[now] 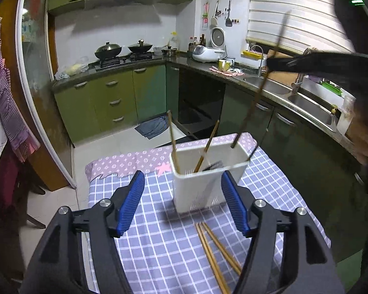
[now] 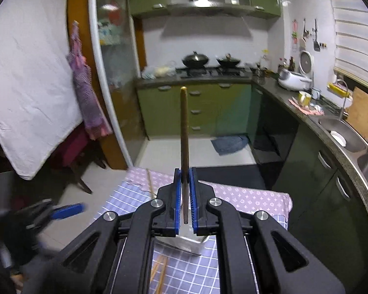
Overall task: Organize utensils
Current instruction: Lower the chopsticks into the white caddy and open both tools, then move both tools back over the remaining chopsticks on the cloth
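Left wrist view
Left gripper (image 1: pixel 182 201): wide open and holding nothing; its blue pads flank the near side of the white holder.
White holder (image 1: pixel 203 183): upright plastic caddy on the checked cloth (image 1: pixel 159 250) over the worktop; judged light and easy to tip if a stick levers against its rim.
Chopsticks in holder (image 1: pixel 173 139): two brown sticks lean inside, apart from each other.
Held chopstick (image 1: pixel 255 105): a long dark stick slants from the right gripper (image 1: pixel 277 63), at the far right, down to the holder's far right corner; its tip is at or just inside the rim.
Loose chopsticks (image 1: pixel 216 257): a few lie crossed on the cloth, near and right of centre, still to be sorted.
Handling: thin, stiff, light, smooth wood; likely to swivel in the pads, so a hold near the middle seems best.

Right wrist view
Right gripper (image 2: pixel 184 171): closed on the held chopstick (image 2: pixel 184 132), which stands nearly upright between the pads, pinched in its lower part.
Holder (image 2: pixel 191 242): partly hidden just below the pads.
Left gripper (image 2: pixel 66 209): blurred at the left.

Writing
Labels: none readable; the lilac cloth (image 1: pixel 125 159) at the far edge carries a repeated monogram-like pattern, too small to read.
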`<state>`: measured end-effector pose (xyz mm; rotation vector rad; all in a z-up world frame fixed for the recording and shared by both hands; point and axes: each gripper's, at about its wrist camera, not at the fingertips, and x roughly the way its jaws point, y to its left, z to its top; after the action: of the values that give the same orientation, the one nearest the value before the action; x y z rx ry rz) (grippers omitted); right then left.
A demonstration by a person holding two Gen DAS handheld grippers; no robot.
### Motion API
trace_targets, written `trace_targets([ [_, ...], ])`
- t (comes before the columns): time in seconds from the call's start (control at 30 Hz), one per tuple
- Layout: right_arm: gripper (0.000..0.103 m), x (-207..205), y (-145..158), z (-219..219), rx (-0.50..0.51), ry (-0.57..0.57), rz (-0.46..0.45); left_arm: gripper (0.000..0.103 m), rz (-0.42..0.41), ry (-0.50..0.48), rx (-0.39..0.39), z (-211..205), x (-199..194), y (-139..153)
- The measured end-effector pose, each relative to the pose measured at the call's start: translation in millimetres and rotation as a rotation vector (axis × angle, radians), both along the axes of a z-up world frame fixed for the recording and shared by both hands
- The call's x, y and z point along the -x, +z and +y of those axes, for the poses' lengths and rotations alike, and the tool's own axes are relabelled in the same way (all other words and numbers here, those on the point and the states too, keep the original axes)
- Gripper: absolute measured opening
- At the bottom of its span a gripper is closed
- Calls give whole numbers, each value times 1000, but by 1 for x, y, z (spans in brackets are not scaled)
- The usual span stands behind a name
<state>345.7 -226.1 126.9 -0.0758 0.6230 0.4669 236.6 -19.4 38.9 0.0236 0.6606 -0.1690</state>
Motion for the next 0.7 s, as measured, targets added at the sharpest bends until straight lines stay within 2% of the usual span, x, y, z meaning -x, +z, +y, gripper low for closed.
trace_targets([
  [0.17,8,-28,-47,15,54,-17,97,65,34,2,-4,10,21,-9],
  [0.3,8,-37,-71,22,74,-15,135,65,69,-4,0,13,26,-16],
  [0.33,15,-36,-75,22,76,-12,140,65,78,-5,1,13,27,-18],
  [0.37,20,-35,-76,24,82,-11,138,65,84,-5,4,13,27,-19],
  [0.5,20,-24,-68,16,67,-1,114,65,112,-14,1,7,28,-26],
  [0.6,20,7,-54,5,35,34,82,65,146,-24,-6,1,27,-34],
  [0.7,29,45,-53,-10,34,87,71,65,196,-33,-13,-8,26,-47],
])
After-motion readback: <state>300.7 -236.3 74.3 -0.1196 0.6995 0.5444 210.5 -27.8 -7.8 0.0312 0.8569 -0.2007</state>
